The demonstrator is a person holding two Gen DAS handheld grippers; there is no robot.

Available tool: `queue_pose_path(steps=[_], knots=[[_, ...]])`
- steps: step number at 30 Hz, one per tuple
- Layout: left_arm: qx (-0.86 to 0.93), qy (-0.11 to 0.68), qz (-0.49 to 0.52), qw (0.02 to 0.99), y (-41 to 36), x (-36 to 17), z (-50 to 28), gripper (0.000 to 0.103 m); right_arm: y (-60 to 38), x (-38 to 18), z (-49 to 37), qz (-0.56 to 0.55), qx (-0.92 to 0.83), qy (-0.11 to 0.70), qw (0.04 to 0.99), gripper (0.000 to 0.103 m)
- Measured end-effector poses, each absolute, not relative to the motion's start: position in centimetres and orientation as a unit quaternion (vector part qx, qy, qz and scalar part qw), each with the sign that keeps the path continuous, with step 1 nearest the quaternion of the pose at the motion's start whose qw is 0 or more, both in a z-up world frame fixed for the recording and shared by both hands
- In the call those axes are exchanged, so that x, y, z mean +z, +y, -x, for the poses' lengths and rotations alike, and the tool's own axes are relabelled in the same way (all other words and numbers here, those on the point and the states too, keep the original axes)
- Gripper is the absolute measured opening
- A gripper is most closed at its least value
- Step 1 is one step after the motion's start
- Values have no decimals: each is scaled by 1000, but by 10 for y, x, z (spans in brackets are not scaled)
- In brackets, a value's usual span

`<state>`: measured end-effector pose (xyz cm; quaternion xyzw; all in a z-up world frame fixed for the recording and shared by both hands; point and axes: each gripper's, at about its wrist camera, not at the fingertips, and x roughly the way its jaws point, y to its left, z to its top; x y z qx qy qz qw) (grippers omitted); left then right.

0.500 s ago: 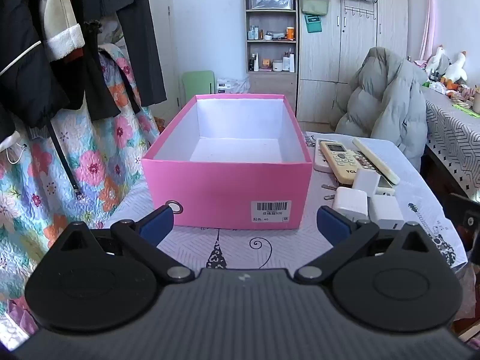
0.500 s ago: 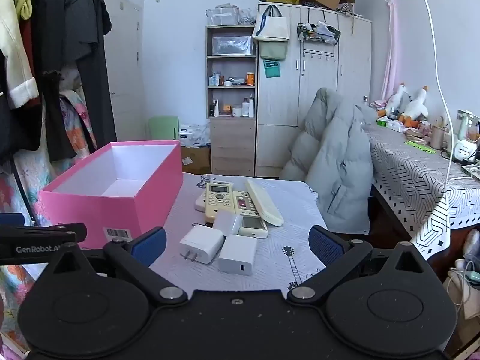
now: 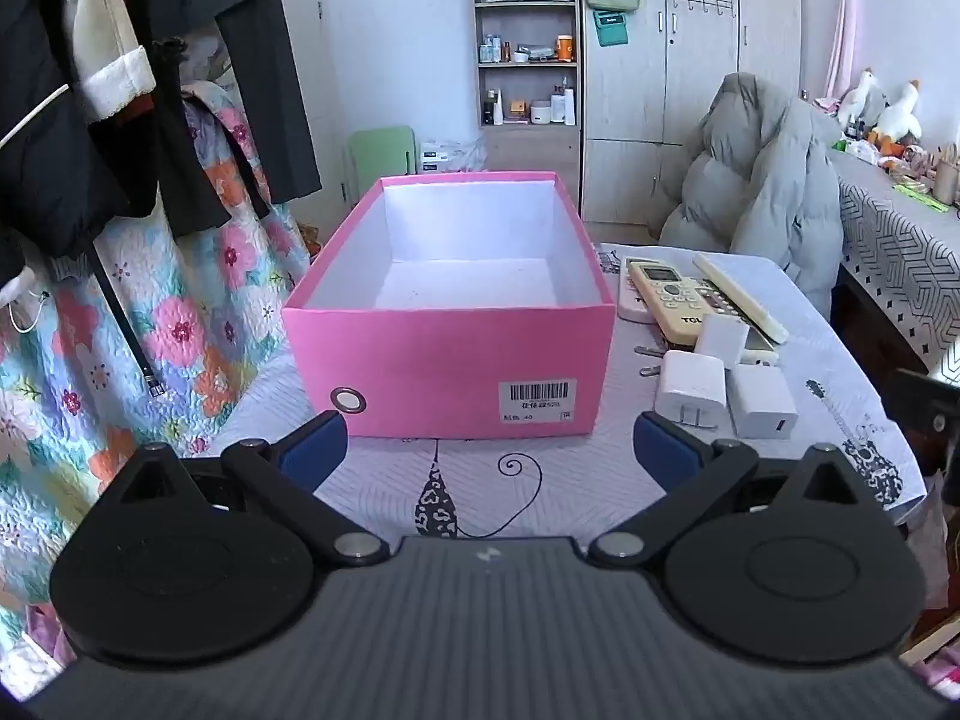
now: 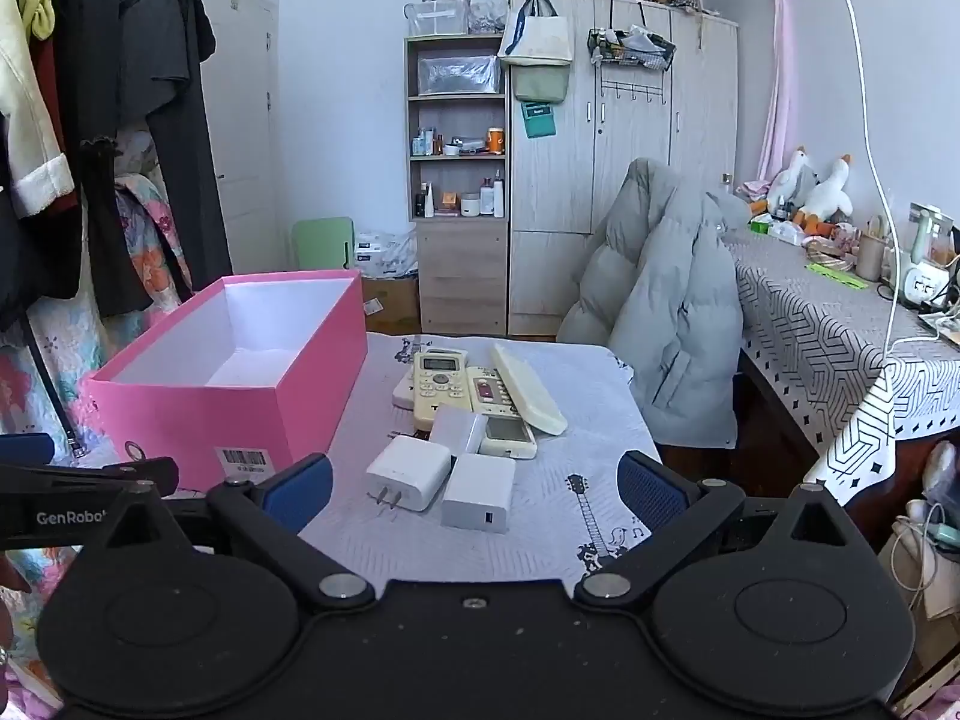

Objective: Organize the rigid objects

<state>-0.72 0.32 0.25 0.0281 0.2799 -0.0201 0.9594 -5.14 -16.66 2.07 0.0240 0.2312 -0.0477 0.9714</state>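
My left gripper (image 3: 489, 447) hangs with jaws wide apart and nothing between them, facing the pink box (image 3: 447, 372) on the worktop (image 3: 540, 480). My right gripper (image 4: 474, 495) is spread just as wide over the chargers (image 4: 408, 474), which lie right of the box, touching the remotes (image 4: 441, 387) behind them.

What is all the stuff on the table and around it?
Box: one, pink, empty, left side of table.
Remotes: about four, cream and white, piled right of box.
Chargers: three, white, in front of the remotes.
Tablecloth: one, pale with drawings.
Coat: one, grey, behind table.
Clothes: several, mostly dark, hanging left.
Shelf: one, wooden, by the far wall.
Left gripper: blue pads, jaws open, empty.
Right gripper: the same.
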Motion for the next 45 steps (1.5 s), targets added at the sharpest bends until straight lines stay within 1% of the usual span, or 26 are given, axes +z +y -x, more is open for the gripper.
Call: queue_pose_path(steps=[4, 19, 45], knots=[[-25, 283, -17, 959, 3, 2, 7, 103, -167, 20, 52, -24, -48, 236, 970, 102], [-4, 285, -35, 958, 10, 1, -1, 103, -169, 20, 52, -31, -40, 232, 971, 103], [0, 292, -38, 956, 12, -3, -2, 103, -178, 11, 48, -41, -43, 254, 965, 103]])
